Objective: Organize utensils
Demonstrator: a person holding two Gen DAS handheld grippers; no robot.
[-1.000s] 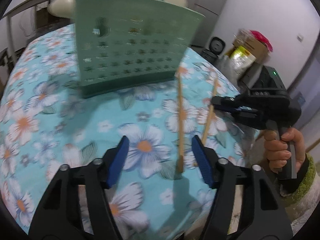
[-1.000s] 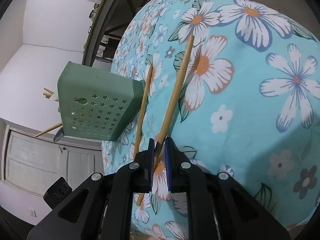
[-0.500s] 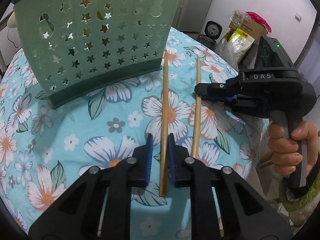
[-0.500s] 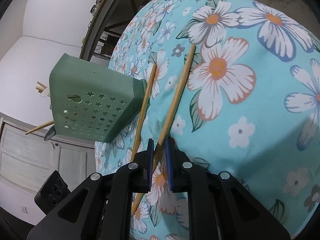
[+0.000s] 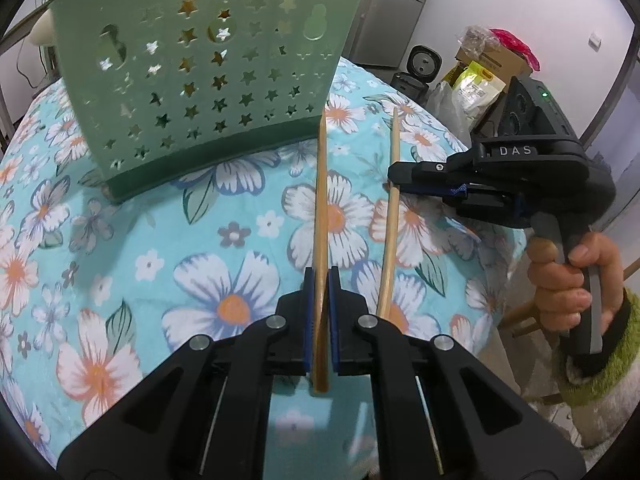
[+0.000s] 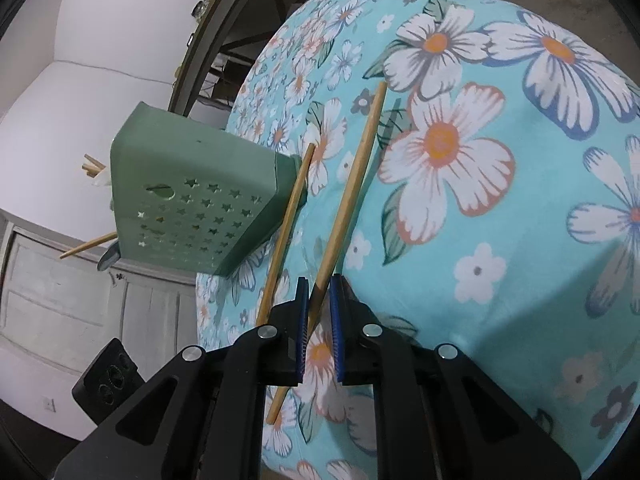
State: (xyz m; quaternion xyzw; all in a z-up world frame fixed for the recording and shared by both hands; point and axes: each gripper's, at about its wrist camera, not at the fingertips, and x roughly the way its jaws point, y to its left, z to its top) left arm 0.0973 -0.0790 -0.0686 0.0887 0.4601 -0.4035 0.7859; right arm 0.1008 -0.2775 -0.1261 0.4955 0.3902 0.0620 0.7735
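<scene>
My left gripper pinches one wooden chopstick near its butt, ready to lift toward the green star-punched holder ahead-left. My right gripper clamps the second chopstick. Only the right view shows chopsticks already poking from the holder's top.

Even indoor light, soft shadows, sharp focus, strong fisheye bending at edges
</scene>
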